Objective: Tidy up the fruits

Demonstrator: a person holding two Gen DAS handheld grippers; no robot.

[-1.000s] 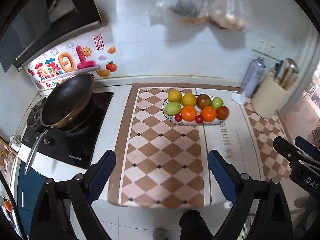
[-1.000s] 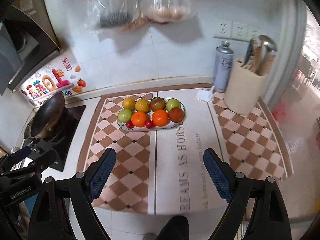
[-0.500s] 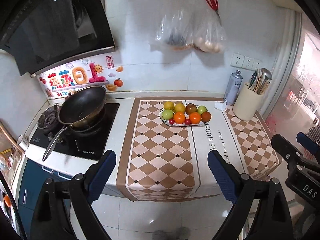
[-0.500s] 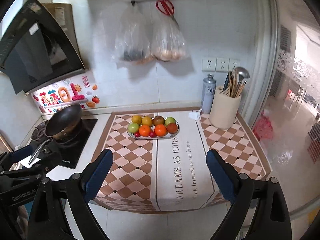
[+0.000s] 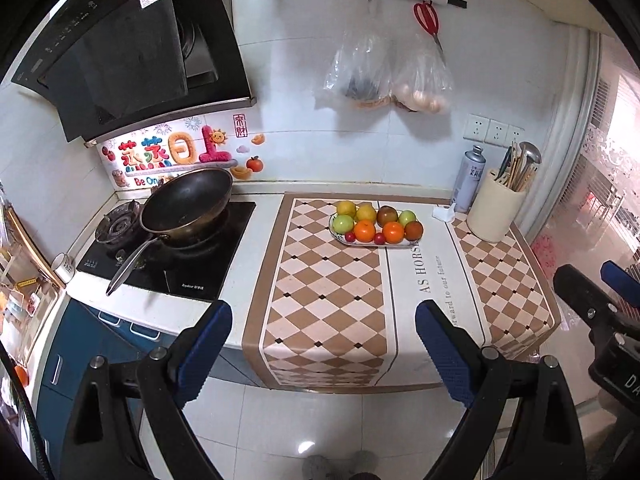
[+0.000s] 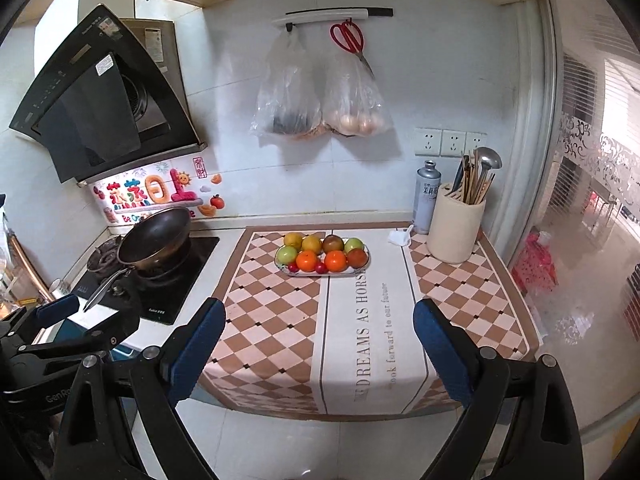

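Note:
An oval plate (image 5: 362,244) (image 6: 320,274) stands near the back of a checkered counter mat (image 5: 320,300). It holds several fruits: oranges (image 5: 365,231), green apples (image 5: 343,223), yellow fruits (image 5: 346,208), a brownish apple (image 5: 387,215) and small red ones (image 5: 350,236). My left gripper (image 5: 320,320) hangs open, off the counter's front edge and far from the plate, nothing between its blue pads. My right gripper (image 6: 319,316) is open and empty too, equally far back. Each gripper shows at the edge of the other's view.
A dark wok (image 5: 186,204) sits on the black stove (image 5: 208,268) at the left, under a range hood (image 5: 132,52). A cream utensil holder (image 5: 494,216) and a spray can (image 5: 472,184) stand at the back right. Two plastic bags (image 6: 320,96) and red scissors hang on the wall.
Both grippers have drawn back and upward from the counter, so the plate now looks smaller and farther away. The whole counter, wall and floor tiles have come into view.

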